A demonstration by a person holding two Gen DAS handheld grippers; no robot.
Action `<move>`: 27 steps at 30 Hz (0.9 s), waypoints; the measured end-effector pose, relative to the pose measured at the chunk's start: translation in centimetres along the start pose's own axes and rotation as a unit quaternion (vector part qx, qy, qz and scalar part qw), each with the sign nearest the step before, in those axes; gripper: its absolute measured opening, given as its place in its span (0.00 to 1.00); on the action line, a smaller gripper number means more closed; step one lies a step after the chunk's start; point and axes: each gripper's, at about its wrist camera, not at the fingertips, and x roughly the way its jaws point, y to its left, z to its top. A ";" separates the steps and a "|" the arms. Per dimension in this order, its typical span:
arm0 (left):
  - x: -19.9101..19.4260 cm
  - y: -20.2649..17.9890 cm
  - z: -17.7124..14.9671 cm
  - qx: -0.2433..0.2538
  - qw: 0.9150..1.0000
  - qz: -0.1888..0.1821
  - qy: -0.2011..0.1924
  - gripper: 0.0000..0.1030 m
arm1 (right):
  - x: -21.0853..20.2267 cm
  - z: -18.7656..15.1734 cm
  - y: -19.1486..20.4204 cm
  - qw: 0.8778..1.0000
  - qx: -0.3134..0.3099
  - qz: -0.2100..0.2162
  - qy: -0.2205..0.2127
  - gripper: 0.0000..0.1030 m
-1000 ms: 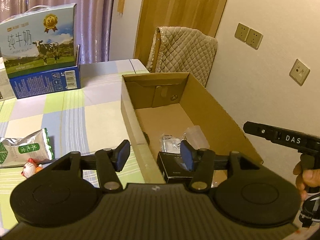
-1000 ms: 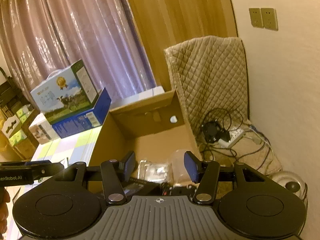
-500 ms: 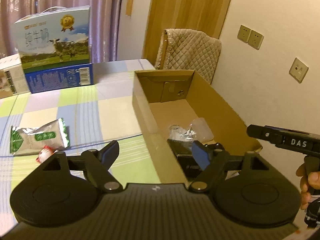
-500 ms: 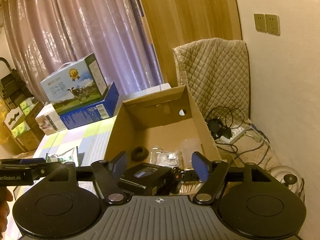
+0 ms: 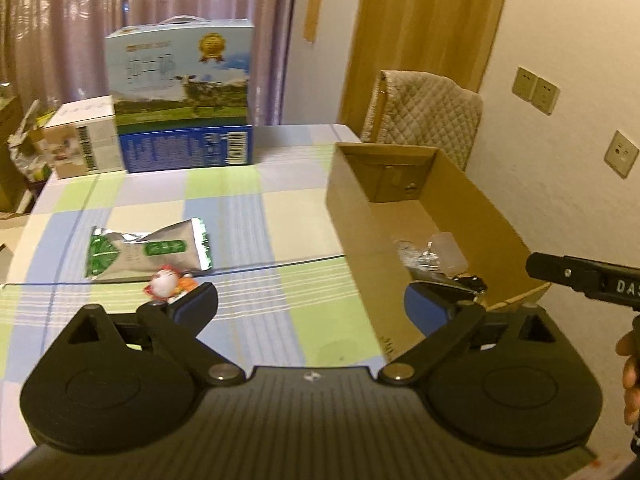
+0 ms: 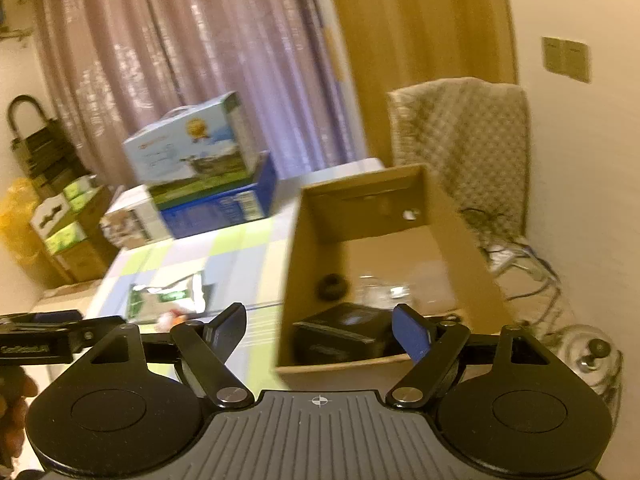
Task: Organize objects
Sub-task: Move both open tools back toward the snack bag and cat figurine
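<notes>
Purple curtains (image 5: pixel 140 20) hang behind a bench (image 5: pixel 248 216) covered in a checked cloth, with a milk carton box (image 5: pixel 182 96) at its far edge. Toward the wall side stands an open cardboard box (image 5: pixel 472 204), holding a black case (image 6: pixel 344 334), a dark round item (image 6: pixel 331 286) and some clear plastic pieces (image 5: pixel 434 252). On the cloth lie a green-and-silver snack packet (image 5: pixel 148 252) and, just beside it, a small red-and-white toy (image 5: pixel 168 285). The left tool (image 5: pixel 310 306) is spread wide and empty, near the toy. The right tool (image 6: pixel 320 328) is also spread and empty, before the box's near edge.
</notes>
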 end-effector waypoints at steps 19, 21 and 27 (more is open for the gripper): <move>-5.5 9.6 -2.4 -0.048 0.996 0.067 -0.015 0.99 | 2.9 -3.2 11.4 0.993 -0.082 0.078 0.044 0.76; -5.8 10.8 -2.8 -0.052 0.996 0.075 -0.014 0.99 | 3.4 -3.6 12.1 0.991 -0.088 0.082 0.050 0.76; -6.2 13.8 -4.2 -0.062 0.993 0.101 -0.008 0.99 | 5.2 -4.7 13.5 0.988 -0.102 0.092 0.068 0.76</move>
